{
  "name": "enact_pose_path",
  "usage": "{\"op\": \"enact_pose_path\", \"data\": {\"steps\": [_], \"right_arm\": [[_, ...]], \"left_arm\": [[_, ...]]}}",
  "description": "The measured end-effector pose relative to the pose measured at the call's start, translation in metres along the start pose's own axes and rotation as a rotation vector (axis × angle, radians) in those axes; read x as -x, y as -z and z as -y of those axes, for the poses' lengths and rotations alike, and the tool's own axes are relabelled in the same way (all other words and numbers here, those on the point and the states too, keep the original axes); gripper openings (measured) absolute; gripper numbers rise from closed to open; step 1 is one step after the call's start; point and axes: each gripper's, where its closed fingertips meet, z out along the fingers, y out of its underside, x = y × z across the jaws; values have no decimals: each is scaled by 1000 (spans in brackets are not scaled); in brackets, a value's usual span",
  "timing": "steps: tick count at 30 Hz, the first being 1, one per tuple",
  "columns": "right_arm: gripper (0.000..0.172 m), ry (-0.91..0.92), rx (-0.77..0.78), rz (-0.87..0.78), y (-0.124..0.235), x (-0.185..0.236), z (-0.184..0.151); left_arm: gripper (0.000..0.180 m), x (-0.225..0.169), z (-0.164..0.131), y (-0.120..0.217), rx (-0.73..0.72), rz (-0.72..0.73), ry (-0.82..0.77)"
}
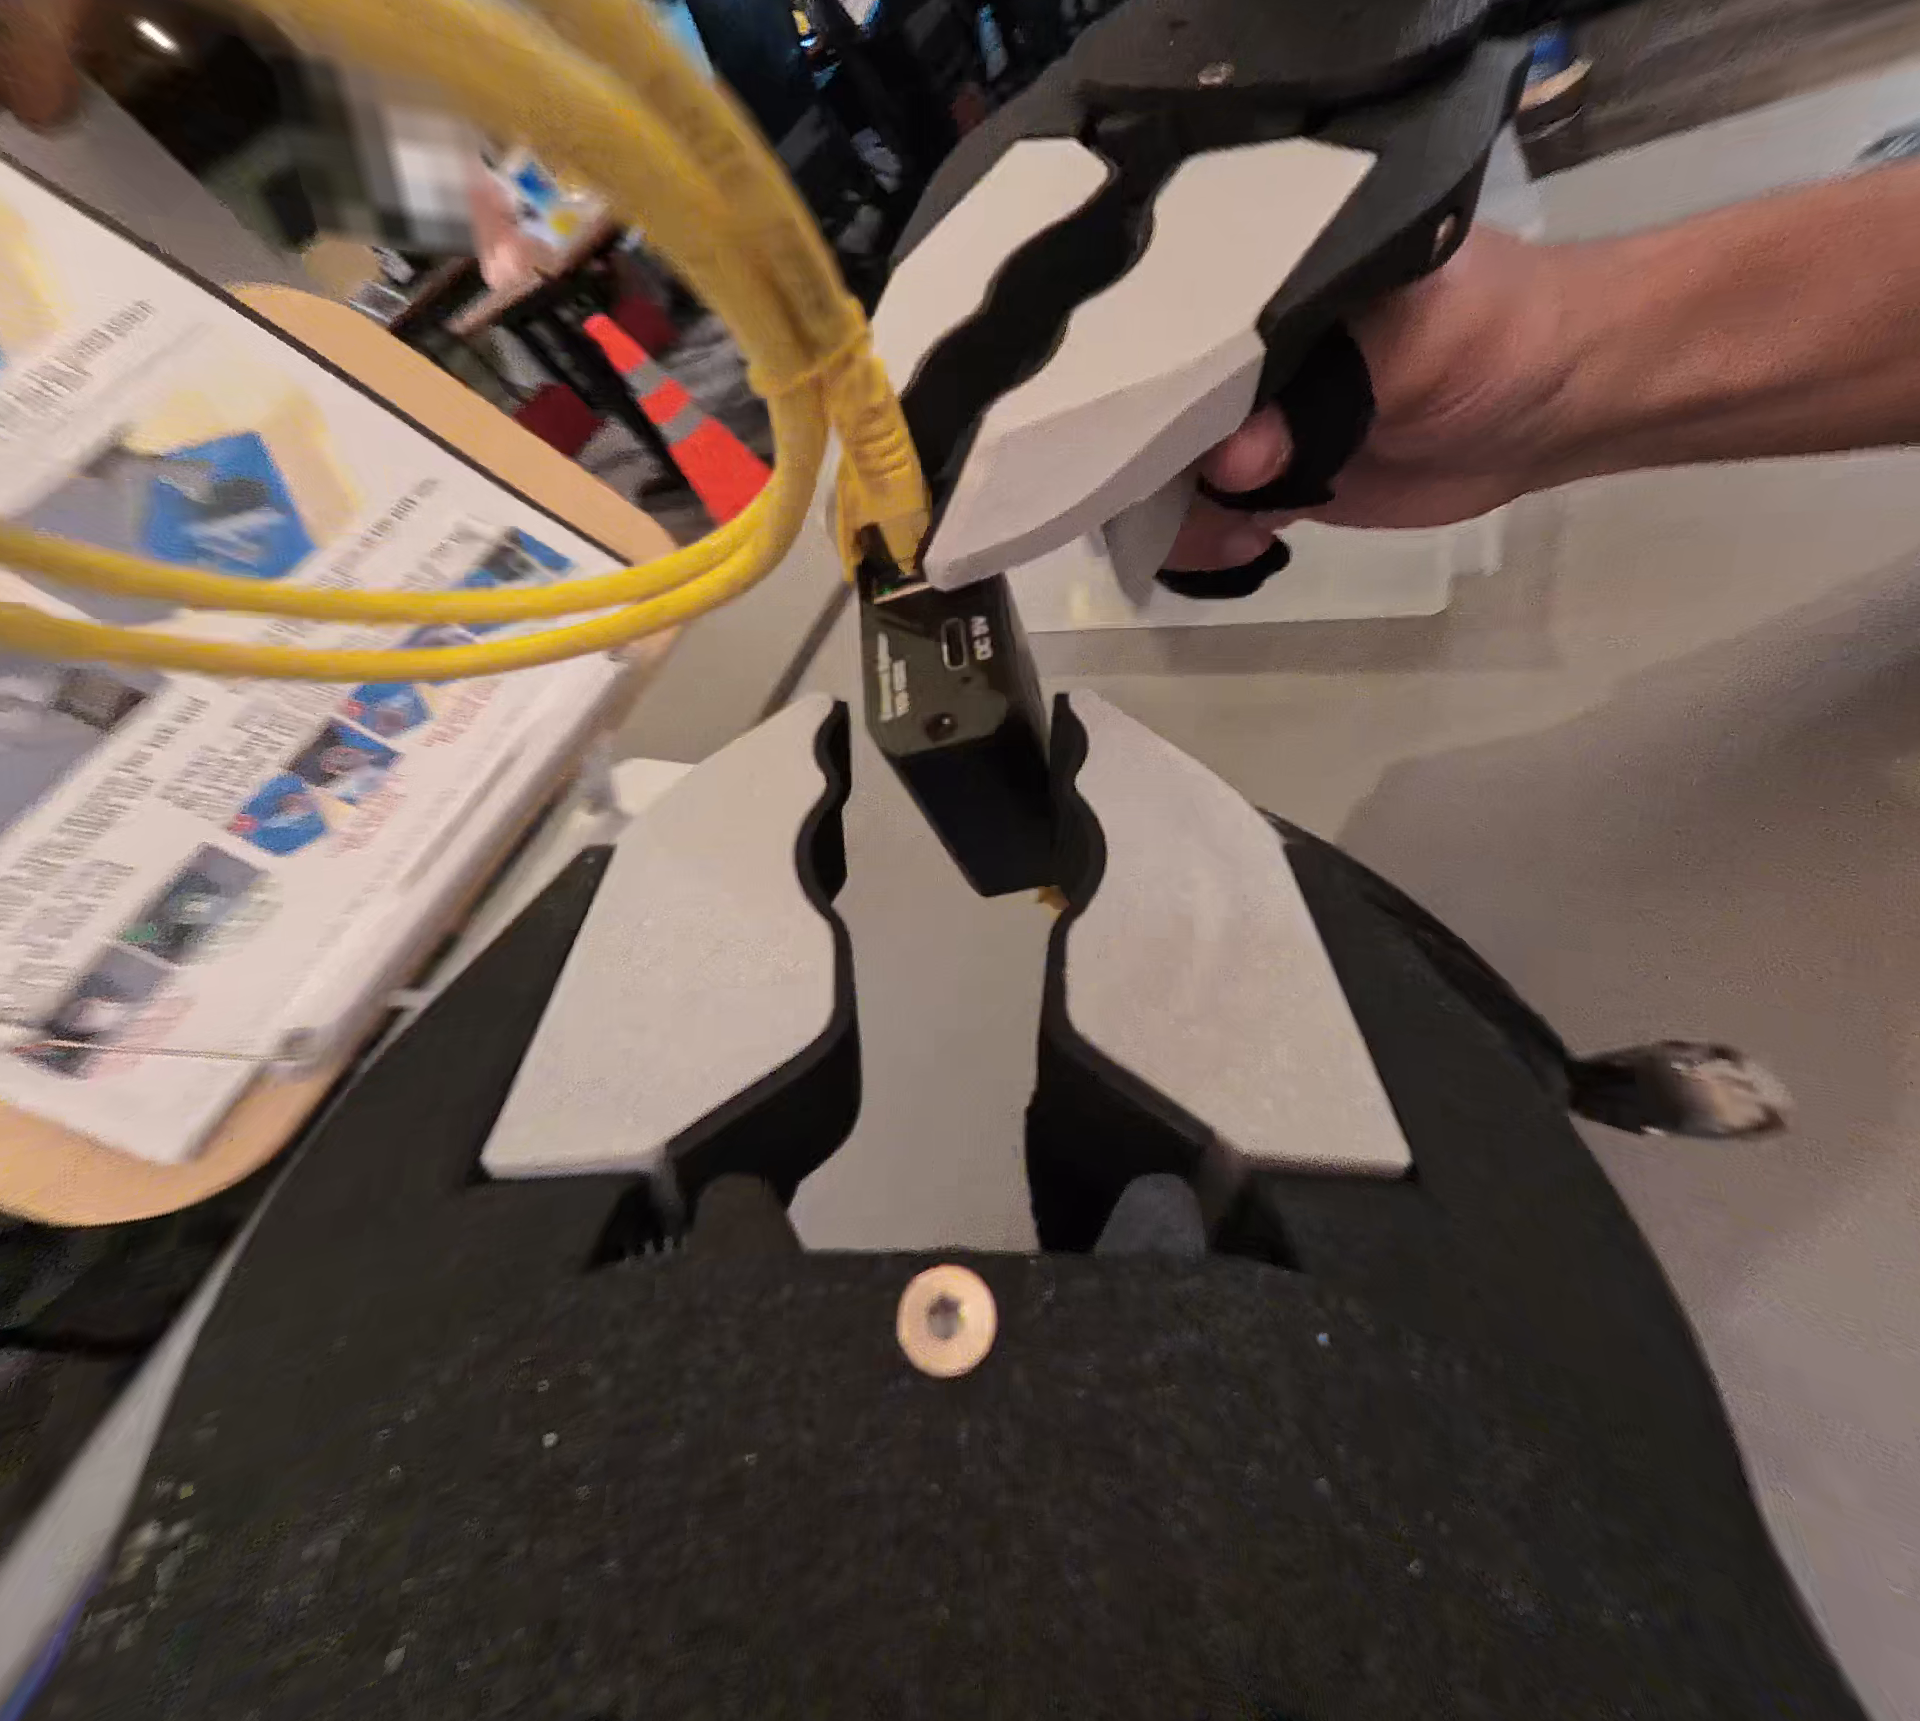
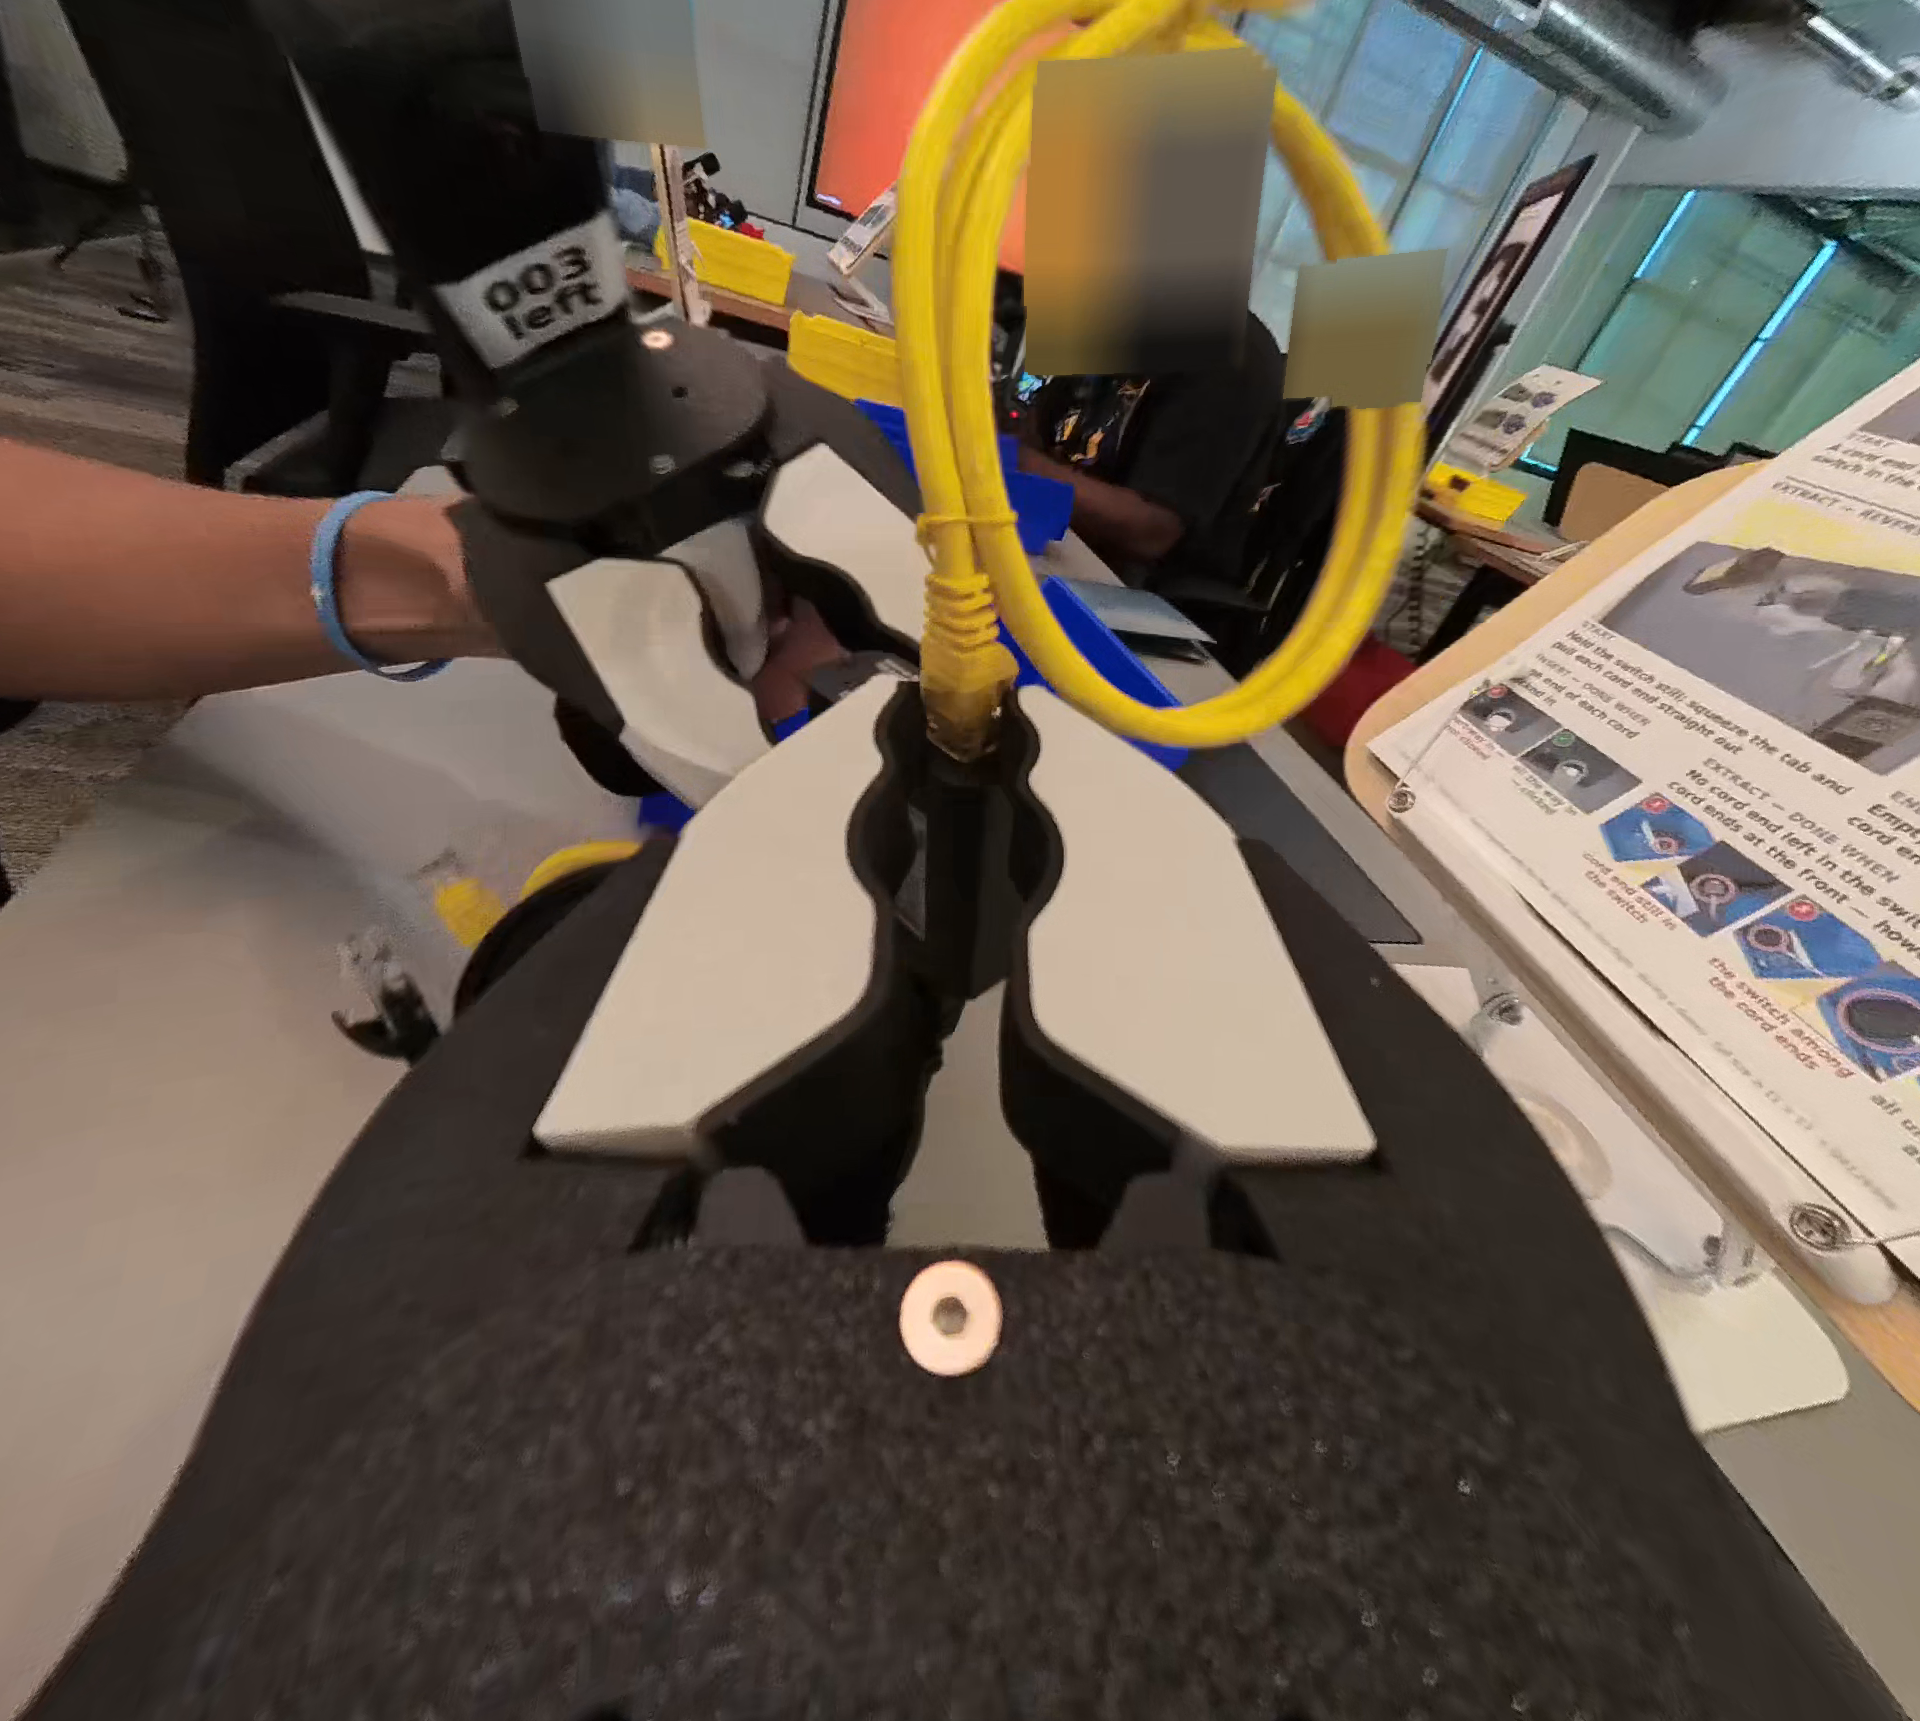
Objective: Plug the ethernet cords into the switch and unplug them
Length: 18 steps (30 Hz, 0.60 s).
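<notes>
1. Here, the black switch (image 1: 966, 798) stands unpressed between the left tool's (image 1: 948, 715) parted fingers.
2. At the switch's top, the yellow ethernet cord's plug (image 2: 961, 643) is clenched by the right tool (image 2: 956, 705).
3. The switch should be gripped firmly, and the plug drawn out straight.

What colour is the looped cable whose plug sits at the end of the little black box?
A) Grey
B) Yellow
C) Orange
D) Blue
B: the ethernet cord looping up from the black switch is yellow all along, plug boot included; the right gripper's fingers sit on either side of that plug.
</notes>
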Motion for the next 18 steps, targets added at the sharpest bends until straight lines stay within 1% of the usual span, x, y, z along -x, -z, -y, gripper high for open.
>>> {"op": "enact_pose_path", "data": {"steps": [4, 5, 6, 8, 10, 12, 14, 18], "right_arm": [[13, 6, 5, 13, -2, 3, -2], [18, 11, 6, 10, -3, 4, -3], [14, 14, 4, 9, -4, 4, -3], [13, 0, -8, 7, -8, 6, -3], [13, 1, -35, -19, -10, 6, -1], [13, -10, -65, -40, -11, 4, 2], [13, -21, -78, -44, -11, 3, 1], [15, -102, -131, -27, -9, -2, 2]], "left_arm": [[43, -7, -10, -8, -46, -140, 231], [45, -8, -11, -10, -73, -164, 275], [47, -9, -10, -10, -98, -186, 314], [49, -11, -7, -11, -140, -212, 357], [35, -11, -5, -11, -179, -191, 324], [28, -5, -3, -11, -192, -101, 252], [25, 1, -8, -12, -128, -12, 173], [25, 13, -14, -12, 22, 135, 0]]}}
